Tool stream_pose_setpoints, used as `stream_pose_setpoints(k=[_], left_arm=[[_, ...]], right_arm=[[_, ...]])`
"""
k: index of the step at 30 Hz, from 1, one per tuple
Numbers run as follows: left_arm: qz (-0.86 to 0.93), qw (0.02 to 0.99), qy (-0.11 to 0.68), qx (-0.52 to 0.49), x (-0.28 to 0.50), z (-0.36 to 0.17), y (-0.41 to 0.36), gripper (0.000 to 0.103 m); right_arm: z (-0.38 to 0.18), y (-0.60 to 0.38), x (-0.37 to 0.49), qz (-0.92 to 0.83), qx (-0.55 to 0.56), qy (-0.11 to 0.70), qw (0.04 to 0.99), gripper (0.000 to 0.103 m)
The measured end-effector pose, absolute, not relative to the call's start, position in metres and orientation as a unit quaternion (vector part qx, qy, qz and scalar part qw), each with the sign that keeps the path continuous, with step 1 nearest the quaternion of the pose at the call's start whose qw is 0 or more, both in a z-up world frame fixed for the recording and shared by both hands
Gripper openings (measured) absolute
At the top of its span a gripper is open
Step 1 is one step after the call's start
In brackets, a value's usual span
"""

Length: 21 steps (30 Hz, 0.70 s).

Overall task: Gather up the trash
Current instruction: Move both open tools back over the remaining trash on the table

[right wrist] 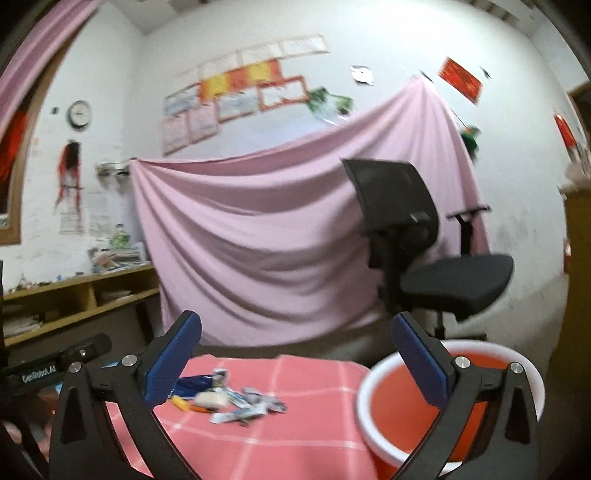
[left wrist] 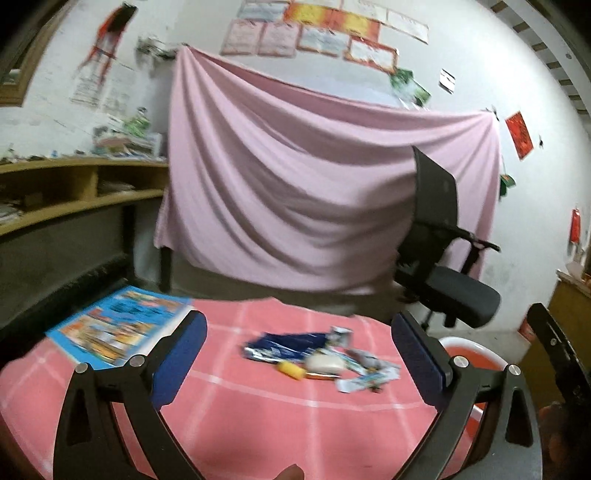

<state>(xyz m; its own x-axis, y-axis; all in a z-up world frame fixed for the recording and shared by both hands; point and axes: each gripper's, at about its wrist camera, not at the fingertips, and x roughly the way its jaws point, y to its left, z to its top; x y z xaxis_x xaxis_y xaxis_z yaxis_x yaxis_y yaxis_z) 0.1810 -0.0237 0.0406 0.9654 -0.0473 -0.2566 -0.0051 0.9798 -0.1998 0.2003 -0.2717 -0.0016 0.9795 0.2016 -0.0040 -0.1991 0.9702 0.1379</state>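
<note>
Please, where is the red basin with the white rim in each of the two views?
Left wrist view: red basin at lower right, mostly hidden behind the left gripper's finger.
Right wrist view: lower right, beside the table edge.
Shared landmark: trash pile on the pink cloth.

Ahead of you a pink sheet [left wrist: 295, 192] drapes across the white wall [right wrist: 369, 22] under rows of posters [right wrist: 236, 96]; a black office chair [right wrist: 424, 251] stands right, wooden shelves [left wrist: 74, 192] left.
</note>
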Motion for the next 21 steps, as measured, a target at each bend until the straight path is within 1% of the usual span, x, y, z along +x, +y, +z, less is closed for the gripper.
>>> stream_pose_setpoints(k=[7, 10, 16, 21], left_arm=[[0.026, 0.992, 0.090, -0.085, 0.158, 0.033, 0.013, 0.098], [0.034, 0.993, 0.081, -0.081, 0.155, 0.027, 0.021, 0.098], [0.035, 0.991, 0.098, -0.080, 0.173, 0.017, 0.024, 0.098], [0.033, 0.994, 0.076, -0.072, 0.190, 0.021, 0.023, 0.098]], right_arm=[[-0.005, -0.228, 0.192, 0.129, 0.009, -0.016, 0.991, 0.103], [-0.009, -0.215, 0.198, 0.132, -0.004, -0.008, 0.991, 0.103], [-0.018, -0.201, 0.219, 0.126, -0.030, 0.023, 0.991, 0.103], [-0.020, -0.200, 0.237, 0.108, -0.048, 0.028, 0.993, 0.103]])
